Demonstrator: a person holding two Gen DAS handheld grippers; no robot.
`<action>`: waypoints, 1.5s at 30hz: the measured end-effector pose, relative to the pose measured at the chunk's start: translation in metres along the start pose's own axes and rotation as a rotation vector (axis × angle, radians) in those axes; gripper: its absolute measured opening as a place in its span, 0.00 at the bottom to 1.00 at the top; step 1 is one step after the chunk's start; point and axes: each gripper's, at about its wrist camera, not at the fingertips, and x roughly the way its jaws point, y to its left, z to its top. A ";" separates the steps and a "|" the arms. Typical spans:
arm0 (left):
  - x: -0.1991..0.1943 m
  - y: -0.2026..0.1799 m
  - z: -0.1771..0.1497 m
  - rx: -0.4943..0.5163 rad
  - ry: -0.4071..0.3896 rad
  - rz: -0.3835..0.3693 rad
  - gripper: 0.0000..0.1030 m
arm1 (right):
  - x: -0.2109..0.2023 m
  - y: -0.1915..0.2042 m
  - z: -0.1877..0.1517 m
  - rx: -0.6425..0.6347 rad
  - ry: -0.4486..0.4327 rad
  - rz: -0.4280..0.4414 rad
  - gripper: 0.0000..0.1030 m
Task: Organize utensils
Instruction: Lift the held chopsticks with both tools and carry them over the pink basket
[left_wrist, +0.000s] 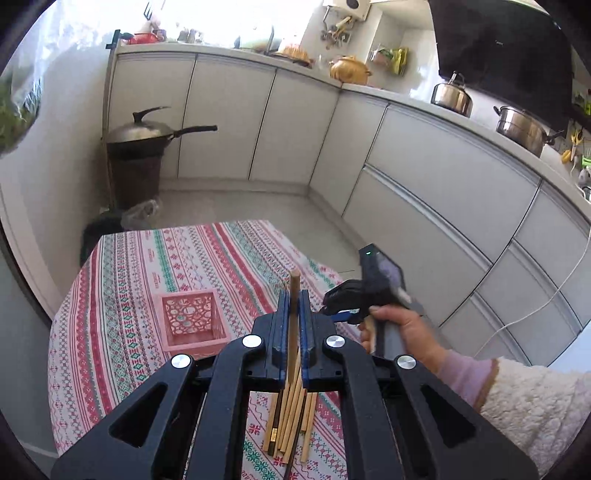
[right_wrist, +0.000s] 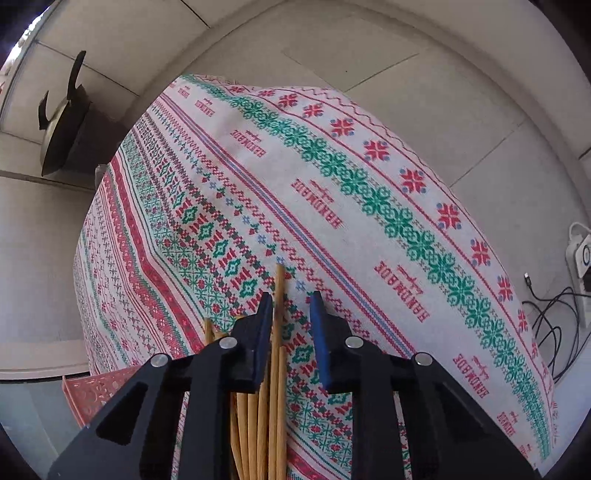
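Chopstick (left_wrist: 294, 314) stands upright, pinched between the left gripper's (left_wrist: 294, 295) closed fingers, above the pile (left_wrist: 290, 424) on the cloth (left_wrist: 129, 277); a pink basket (left_wrist: 192, 325) sits beside. From the right gripper (right_wrist: 291, 306), fingers stand narrowly apart around one stick (right_wrist: 279, 295) without pinching it.

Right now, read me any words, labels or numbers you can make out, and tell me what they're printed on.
"HANDMADE": woven in red, repeated in rows along the tablecloth, and appearing upside down in the right wrist view.
The red marks on the tablecloth in the left wrist view are too small and blurred to read.
No readable text shows on the pink basket, the chopsticks or either gripper.
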 end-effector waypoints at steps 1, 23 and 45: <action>-0.002 0.000 0.001 0.001 -0.004 -0.005 0.04 | 0.001 0.005 -0.002 -0.018 -0.015 -0.019 0.20; -0.051 0.001 0.021 -0.086 -0.154 -0.019 0.04 | -0.142 0.029 -0.071 -0.210 -0.292 0.183 0.05; -0.104 0.043 0.043 -0.269 -0.302 0.098 0.04 | -0.297 0.038 -0.143 -0.333 -0.474 0.378 0.05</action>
